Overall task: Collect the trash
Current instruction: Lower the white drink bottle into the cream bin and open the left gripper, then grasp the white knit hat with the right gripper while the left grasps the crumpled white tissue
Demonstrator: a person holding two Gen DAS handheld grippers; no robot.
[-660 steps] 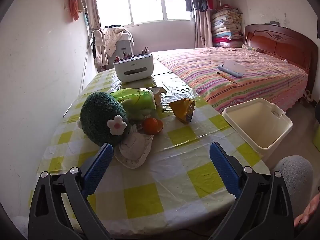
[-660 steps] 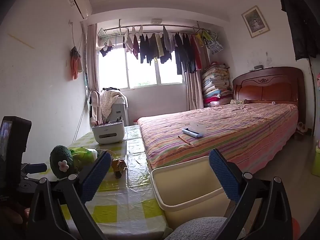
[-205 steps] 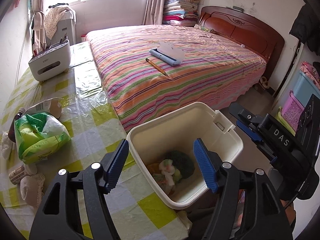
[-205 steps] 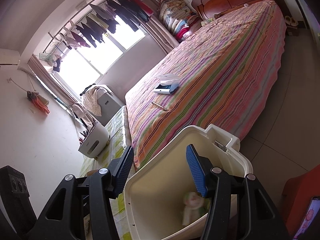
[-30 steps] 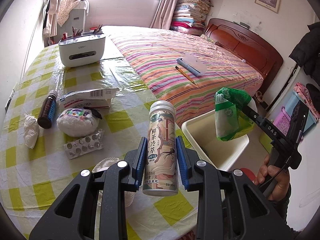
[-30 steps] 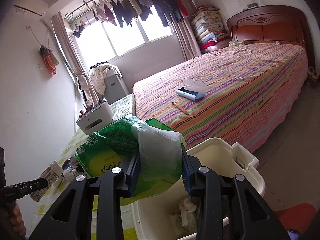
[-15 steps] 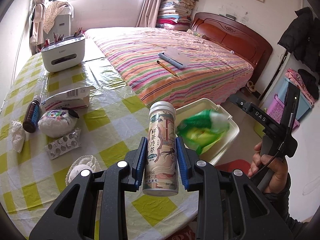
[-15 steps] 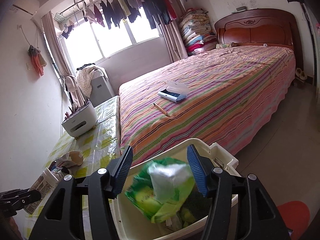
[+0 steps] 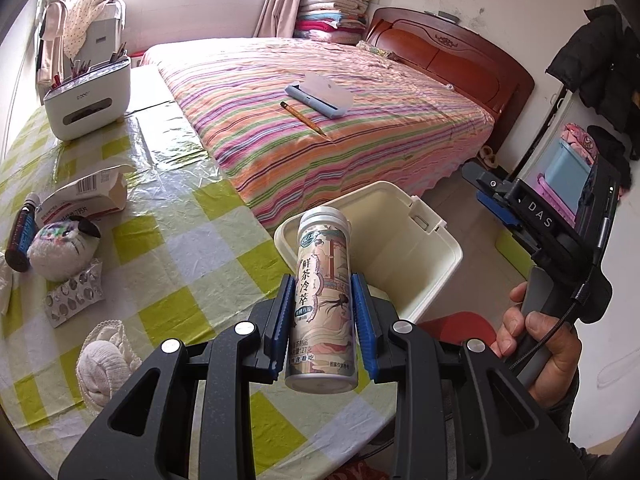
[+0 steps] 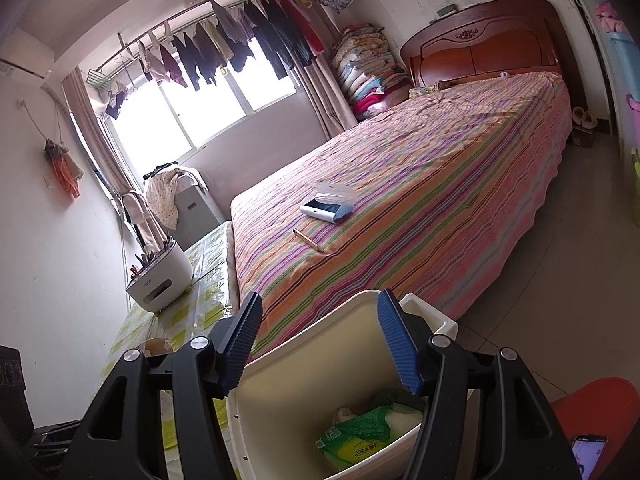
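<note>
My left gripper (image 9: 322,292) is shut on an upright tea tin (image 9: 322,264) with a white cap and holds it above the table edge, just short of the cream bin (image 9: 416,256). My right gripper (image 10: 319,308) hovers over the same bin (image 10: 304,380); its jaws are opening and nothing is between them. A green plastic bag (image 10: 360,436) lies inside the bin on other rubbish. On the checked table (image 9: 192,248) lie a blister pack (image 9: 74,294), a torn carton (image 9: 86,198), a small dark bottle (image 9: 22,236), a white fluffy ball (image 9: 60,246) and a white cloth (image 9: 106,364).
A white desk organiser (image 9: 86,98) stands at the table's far end. The striped bed (image 9: 360,140), with a pencil and a blue case on it, runs along the table and the bin. A red stool (image 9: 460,326) sits below the bin. A hand (image 9: 536,344) grips the right gripper's handle.
The right gripper's jaws spread and the green bag fell from them into the bin. The left gripper carried the tea tin closer to the bin.
</note>
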